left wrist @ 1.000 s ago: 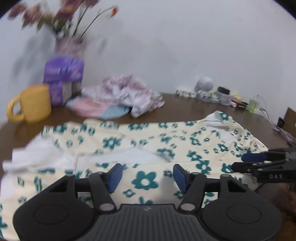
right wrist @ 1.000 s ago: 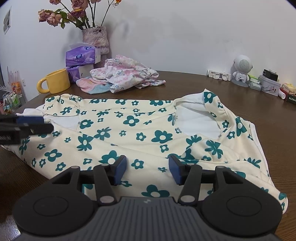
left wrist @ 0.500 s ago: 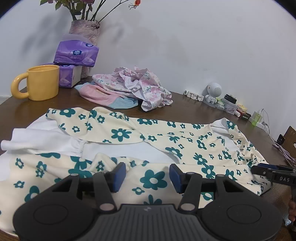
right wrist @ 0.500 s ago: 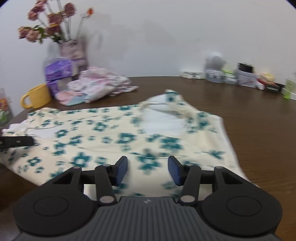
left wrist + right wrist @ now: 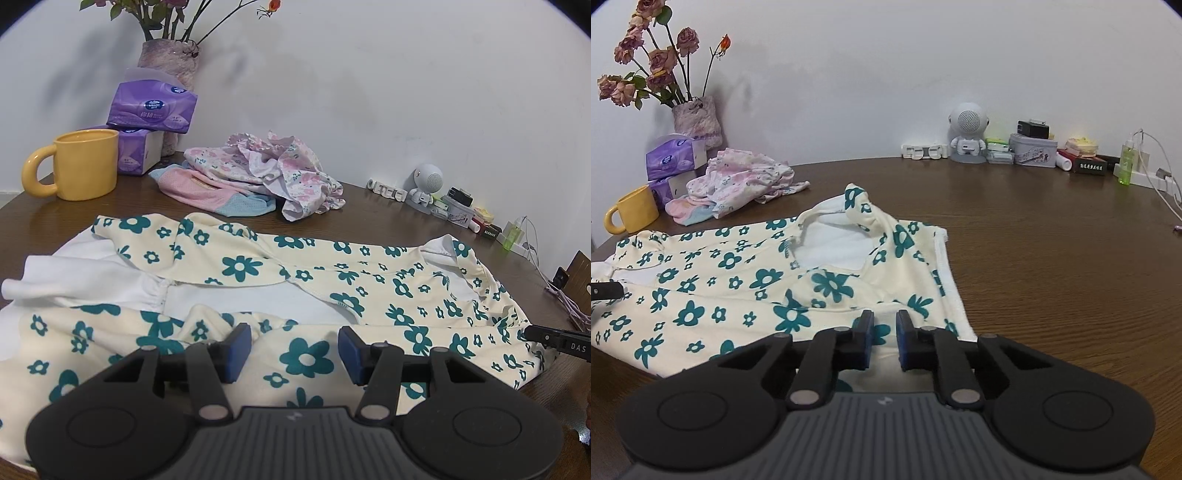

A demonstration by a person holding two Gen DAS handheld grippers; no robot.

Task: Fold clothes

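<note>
Working both grippers over the floral garment (image 5: 369, 291), I am keeping that garment as my landmark: it is lying spread across the dark bench (image 5: 1052, 258), cream with teal flowers, its neckline toward the speaker figure (image 5: 967, 133) side and its white lining showing at the opposite end. The left gripper (image 5: 291, 350) is hovering over the garment's near edge with its jaws released and wide apart, nothing between them. The right gripper (image 5: 885, 339) is sitting at the garment's near corner below the neckline, jaws nearly together with a narrow gap; cloth is lying under them, but I cannot tell whether any is pinched. Judging progress, both long sides of the garment are lying turned in toward its middle, leaving a strip of white lining bare between them, so a lengthwise fold is looking partly laid; it is still long and rumpled, not a compact stack, so crosswise folding and smoothing are looking like what is left. Beyond the garment's far edge, a pink floral pile (image 5: 269, 170) is lying crumpled and loose, so more clothes are waiting for folding. A yellow mug (image 5: 81, 166) is standing beyond the garment's lining end, well clear.
</note>
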